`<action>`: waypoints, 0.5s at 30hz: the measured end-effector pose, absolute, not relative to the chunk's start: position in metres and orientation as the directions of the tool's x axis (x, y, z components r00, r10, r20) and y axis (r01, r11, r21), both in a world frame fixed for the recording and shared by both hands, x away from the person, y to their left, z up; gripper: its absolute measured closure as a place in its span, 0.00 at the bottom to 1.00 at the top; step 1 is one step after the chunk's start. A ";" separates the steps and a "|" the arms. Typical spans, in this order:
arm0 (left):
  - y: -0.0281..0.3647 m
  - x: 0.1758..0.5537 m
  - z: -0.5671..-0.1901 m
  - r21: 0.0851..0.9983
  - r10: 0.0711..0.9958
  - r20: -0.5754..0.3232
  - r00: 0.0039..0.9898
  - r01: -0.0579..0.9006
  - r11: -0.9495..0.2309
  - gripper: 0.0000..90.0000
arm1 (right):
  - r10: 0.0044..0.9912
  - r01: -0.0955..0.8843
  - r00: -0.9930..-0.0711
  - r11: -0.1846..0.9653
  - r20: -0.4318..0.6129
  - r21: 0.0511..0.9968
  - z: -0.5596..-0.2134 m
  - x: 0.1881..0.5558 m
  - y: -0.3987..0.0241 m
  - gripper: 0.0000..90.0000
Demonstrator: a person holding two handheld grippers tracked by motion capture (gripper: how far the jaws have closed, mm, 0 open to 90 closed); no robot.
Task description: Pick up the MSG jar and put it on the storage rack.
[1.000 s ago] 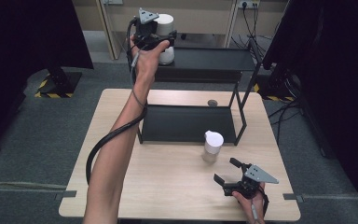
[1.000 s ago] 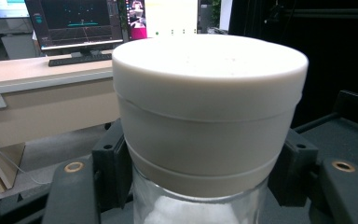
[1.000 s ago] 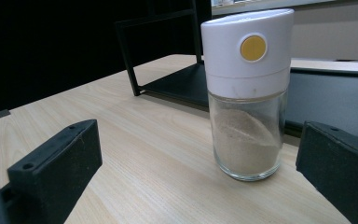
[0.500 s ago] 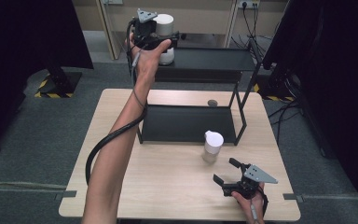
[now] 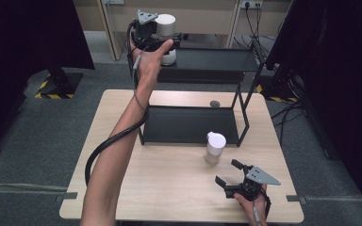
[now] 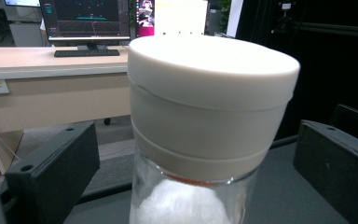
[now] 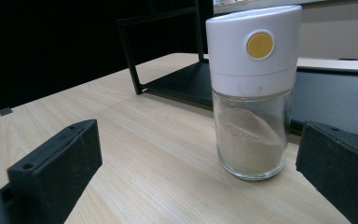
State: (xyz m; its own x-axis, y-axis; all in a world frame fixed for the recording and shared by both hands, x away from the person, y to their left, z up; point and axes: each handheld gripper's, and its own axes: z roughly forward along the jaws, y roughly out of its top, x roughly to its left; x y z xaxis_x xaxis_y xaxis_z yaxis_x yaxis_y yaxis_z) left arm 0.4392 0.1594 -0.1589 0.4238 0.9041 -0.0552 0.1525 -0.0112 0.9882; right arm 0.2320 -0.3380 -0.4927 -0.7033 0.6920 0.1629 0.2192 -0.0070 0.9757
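Left gripper (image 5: 166,41), jaws just opened, frees jar (image 5: 165,29) on far shelf (image 5: 217,61); right gripper (image 5: 228,173), jaws open, faces shaker (image 5: 215,147) on table (image 5: 169,188).

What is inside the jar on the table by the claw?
The jar on the table holds pale beige powder heaped against one side of the glass. The white cap with a yellow dot hides whatever is inside the top part.
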 end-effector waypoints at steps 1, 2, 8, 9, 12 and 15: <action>0.160 0.436 -0.159 0.988 0.903 -0.054 0.426 0.152 -0.013 0.00 | 0.692 0.219 -0.703 -0.006 0.162 0.976 -0.493 0.232 -0.338 0.00; 0.160 0.436 -0.159 0.988 0.903 -0.054 0.426 0.152 -0.013 0.00 | 0.692 0.219 -0.703 -0.006 0.162 0.976 -0.493 0.232 -0.338 0.00; 0.163 0.427 -0.159 0.989 0.901 -0.047 0.432 0.148 -0.020 0.00 | 0.693 0.218 -0.703 -0.004 0.159 0.976 -0.493 0.232 -0.337 0.00; 0.164 0.426 -0.160 0.989 0.900 -0.047 0.433 0.147 -0.019 0.00 | 0.693 0.218 -0.703 -0.004 0.159 0.976 -0.493 0.232 -0.337 0.00; 0.166 0.421 -0.161 0.989 0.896 -0.050 0.441 0.149 -0.018 0.00 | 0.694 0.218 -0.702 -0.003 0.159 0.976 -0.492 0.232 -0.337 0.00; 0.168 0.413 -0.165 0.990 0.891 -0.054 0.451 0.141 -0.012 0.00 | 0.695 0.218 -0.702 -0.003 0.158 0.976 -0.492 0.232 -0.338 0.00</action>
State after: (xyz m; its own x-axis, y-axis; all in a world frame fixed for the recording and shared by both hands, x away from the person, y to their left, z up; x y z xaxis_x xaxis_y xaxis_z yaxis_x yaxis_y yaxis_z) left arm 0.4130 0.1684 -0.1652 0.4511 0.8908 -0.0538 0.1412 -0.0118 0.9899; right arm 0.2315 -0.3375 -0.4923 -0.7017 0.6946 0.1585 0.2176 -0.0029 0.9760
